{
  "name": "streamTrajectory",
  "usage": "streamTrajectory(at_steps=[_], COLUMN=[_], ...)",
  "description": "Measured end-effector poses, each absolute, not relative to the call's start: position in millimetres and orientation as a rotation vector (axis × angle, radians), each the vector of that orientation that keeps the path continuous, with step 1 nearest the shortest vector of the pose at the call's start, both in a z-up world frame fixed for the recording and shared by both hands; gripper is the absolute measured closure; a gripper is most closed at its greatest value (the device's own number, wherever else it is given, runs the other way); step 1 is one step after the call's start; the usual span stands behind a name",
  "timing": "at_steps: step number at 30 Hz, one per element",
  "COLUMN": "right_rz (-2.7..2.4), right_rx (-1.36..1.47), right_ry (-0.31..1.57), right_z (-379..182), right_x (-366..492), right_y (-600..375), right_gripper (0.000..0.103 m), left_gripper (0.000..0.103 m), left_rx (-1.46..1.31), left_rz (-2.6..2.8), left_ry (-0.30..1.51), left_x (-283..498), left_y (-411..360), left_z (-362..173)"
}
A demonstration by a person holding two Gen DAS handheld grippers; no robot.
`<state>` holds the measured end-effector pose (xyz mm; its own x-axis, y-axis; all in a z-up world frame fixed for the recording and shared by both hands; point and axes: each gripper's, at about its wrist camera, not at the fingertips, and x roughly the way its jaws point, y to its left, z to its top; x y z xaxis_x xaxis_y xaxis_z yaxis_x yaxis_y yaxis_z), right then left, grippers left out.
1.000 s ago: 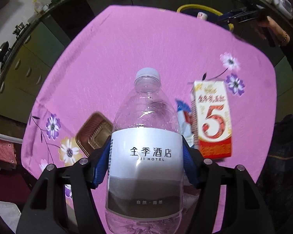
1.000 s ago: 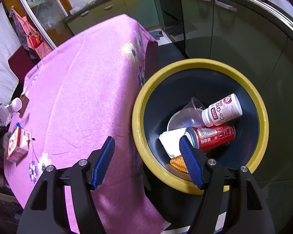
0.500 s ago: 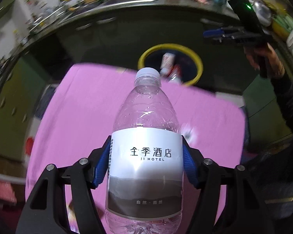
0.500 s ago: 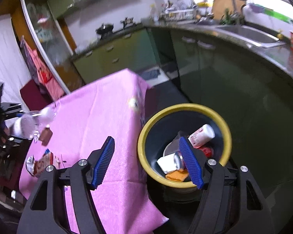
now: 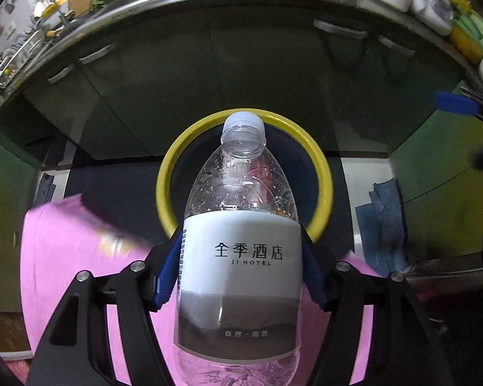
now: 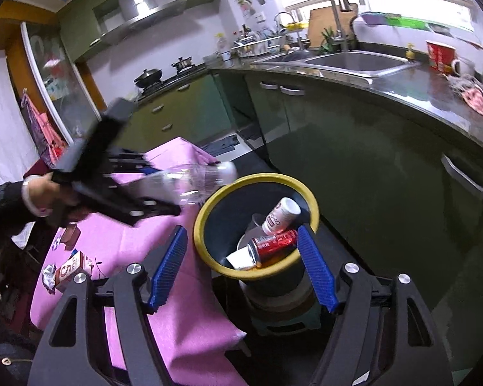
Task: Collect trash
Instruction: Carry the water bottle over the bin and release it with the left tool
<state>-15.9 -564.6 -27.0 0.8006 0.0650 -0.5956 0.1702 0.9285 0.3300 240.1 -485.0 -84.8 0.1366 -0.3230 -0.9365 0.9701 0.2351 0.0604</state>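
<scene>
Both grippers differ: left gripper (image 5: 241, 276) clamps the clear labelled plastic bottle (image 5: 241, 257), probably above the yellow-rimmed bin (image 5: 167, 173) for dropping, while right gripper (image 6: 241, 267) gapes empty.

black hand-held gripper (image 6: 241, 270), blue ribbed pads, silver screws

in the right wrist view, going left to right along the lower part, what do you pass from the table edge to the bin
Person's hand → drink carton on the pink tablecloth → left gripper holding the water bottle → yellow-rimmed bin → red can inside it
</scene>
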Motion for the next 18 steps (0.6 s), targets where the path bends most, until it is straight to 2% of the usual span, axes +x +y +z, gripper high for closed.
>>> streamTrajectory(at_steps=[7, 10, 14, 18], right_rz=[-0.062, -0.062, -0.053, -0.036], right_rx=[0.433, 0.444, 0.449, 0.441], right_ry=[0.650, 0.662, 0.669, 0.663], right_z=[-44, -50, -53, -50], right_x=[-30, -31, -29, -28], right_y=[-579, -580, -578, -572], right_gripper=[0.032, 0.032, 0.032, 0.031], left_gripper=[0.039, 0.030, 0.023, 0.022], left_rx=[0.847, 0.857, 0.792, 0.706], left_rz=[-1.068, -1.004, -0.989, -0.994], left_ry=[1.041, 1.049, 1.052, 1.014], left_x=[257, 265, 272, 263], left_y=[-533, -537, -524, -498], left_z=[-126, -134, -117, -78])
